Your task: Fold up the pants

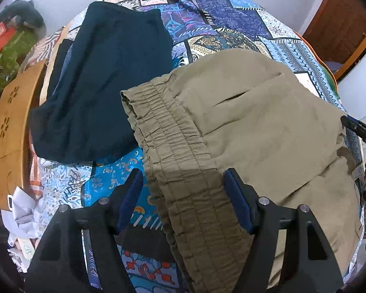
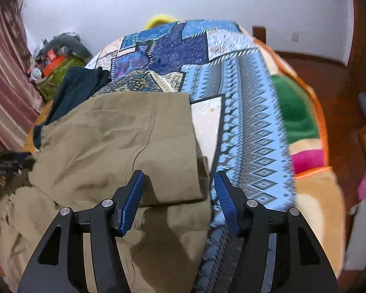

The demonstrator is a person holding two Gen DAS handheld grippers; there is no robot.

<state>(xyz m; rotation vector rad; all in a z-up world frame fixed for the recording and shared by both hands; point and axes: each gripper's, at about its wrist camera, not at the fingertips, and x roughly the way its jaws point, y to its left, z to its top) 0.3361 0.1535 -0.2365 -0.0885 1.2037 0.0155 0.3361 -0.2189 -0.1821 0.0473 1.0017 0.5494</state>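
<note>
Khaki pants (image 1: 268, 131) lie folded on a patterned blue bedspread (image 1: 214, 24). Their elastic waistband (image 1: 173, 146) runs toward me in the left wrist view. My left gripper (image 1: 184, 178) is open, its blue-padded fingers astride the waistband just above it. In the right wrist view the khaki pants (image 2: 114, 141) lie with a folded edge at the right. My right gripper (image 2: 179, 178) is open above that edge, holding nothing. The right gripper's tip also shows at the right edge of the left wrist view (image 1: 361, 131).
Dark teal pants (image 1: 105, 80) lie folded on the bed to the left of the khaki pair. A wooden headboard (image 1: 9, 131) stands at the left. A colourful fleece blanket (image 2: 302, 127) hangs at the bed's right side. Clutter (image 2: 58, 66) sits by the wall.
</note>
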